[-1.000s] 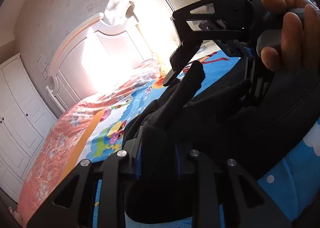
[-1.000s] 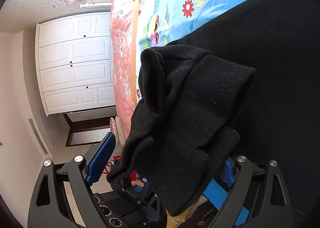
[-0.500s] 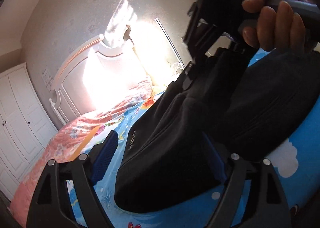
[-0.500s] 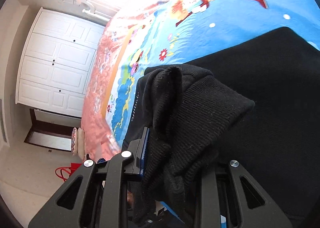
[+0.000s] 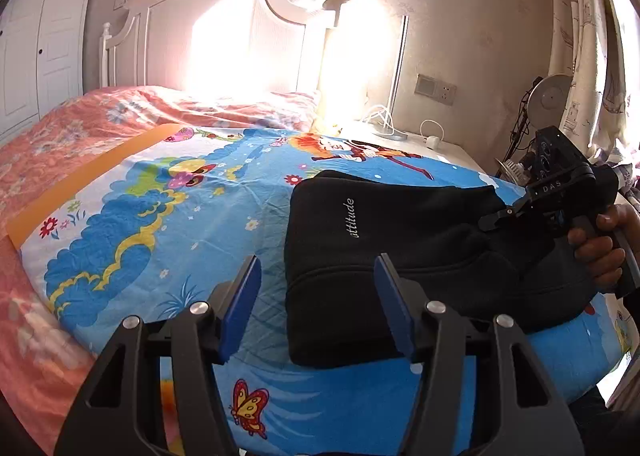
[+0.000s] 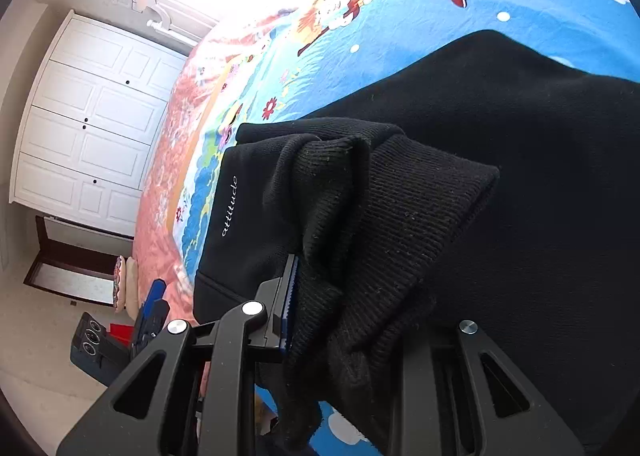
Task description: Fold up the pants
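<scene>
The black pants (image 5: 384, 240) lie folded on the blue cartoon bed sheet (image 5: 160, 224), with white "attitude" lettering on top. My left gripper (image 5: 316, 300) is open and empty, just in front of the near left edge of the pants. My right gripper (image 6: 348, 296) is shut on the ribbed black cuff (image 6: 400, 216) and holds it over the folded pants (image 6: 540, 160). In the left wrist view the right gripper (image 5: 496, 220) presses on the right side of the pants, held by a hand.
A pink floral quilt (image 5: 60, 128) covers the far left of the bed. A white headboard (image 5: 216, 36) stands behind. A nightstand (image 5: 420, 140) with cables and a lamp (image 5: 548, 96) is at the right. White wardrobe doors (image 6: 92, 128) are across the room.
My left gripper has opened, let go of the pants and drawn back. The pants have come down to lie folded on the sheet. My right gripper stays shut on the cuff.
</scene>
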{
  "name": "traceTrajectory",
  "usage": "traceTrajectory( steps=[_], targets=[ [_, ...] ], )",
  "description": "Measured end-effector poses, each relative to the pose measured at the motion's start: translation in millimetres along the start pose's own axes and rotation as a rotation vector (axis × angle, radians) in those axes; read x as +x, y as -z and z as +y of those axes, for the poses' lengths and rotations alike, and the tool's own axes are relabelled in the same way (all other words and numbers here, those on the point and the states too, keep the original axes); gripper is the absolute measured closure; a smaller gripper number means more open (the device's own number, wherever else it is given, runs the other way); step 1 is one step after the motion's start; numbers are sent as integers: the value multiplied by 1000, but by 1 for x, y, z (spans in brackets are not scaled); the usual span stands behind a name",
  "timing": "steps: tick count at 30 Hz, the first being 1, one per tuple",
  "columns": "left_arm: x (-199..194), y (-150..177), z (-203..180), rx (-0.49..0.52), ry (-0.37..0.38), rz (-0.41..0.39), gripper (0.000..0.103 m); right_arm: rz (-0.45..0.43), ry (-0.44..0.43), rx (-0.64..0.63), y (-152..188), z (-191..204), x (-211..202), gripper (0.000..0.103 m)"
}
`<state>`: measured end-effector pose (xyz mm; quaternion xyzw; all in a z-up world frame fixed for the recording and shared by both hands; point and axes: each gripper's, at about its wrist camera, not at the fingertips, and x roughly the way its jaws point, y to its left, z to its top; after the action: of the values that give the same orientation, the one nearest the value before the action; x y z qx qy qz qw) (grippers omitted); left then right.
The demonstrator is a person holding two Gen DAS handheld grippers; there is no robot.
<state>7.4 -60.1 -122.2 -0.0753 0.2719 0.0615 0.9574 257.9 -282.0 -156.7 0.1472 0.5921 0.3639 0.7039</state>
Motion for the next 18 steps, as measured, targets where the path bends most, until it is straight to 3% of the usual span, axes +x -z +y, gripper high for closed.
traceTrajectory(
  steps=[3, 7, 10, 12, 13, 14, 17, 18],
  targets=[
    [28, -23, 0, -6, 5, 27, 45, 7, 59, 21, 1, -21, 5, 78],
    [91, -66, 26, -59, 160, 125, 45, 13, 32, 75, 5, -38, 11, 70],
    [156, -87, 50, -127, 291, 285, 47, 11, 36, 55, 5, -37, 10, 64],
    [194, -87, 58, -153, 312, 389, 58, 7, 58, 30, 6, -33, 12, 60],
    [208, -87, 59, -175, 355, 422, 74, 1, 72, 14, 7, -30, 13, 58],
    [217, -88, 59, -185, 383, 436, 80, -5, 91, -8, 8, -32, 11, 57],
    [229, -91, 51, -107, 318, 410, 83, -44, 189, -98, 15, -18, 11, 44],
    [229, -89, 50, -109, 296, 402, 82, -67, 252, -132, 18, -13, 9, 27]
  ],
)
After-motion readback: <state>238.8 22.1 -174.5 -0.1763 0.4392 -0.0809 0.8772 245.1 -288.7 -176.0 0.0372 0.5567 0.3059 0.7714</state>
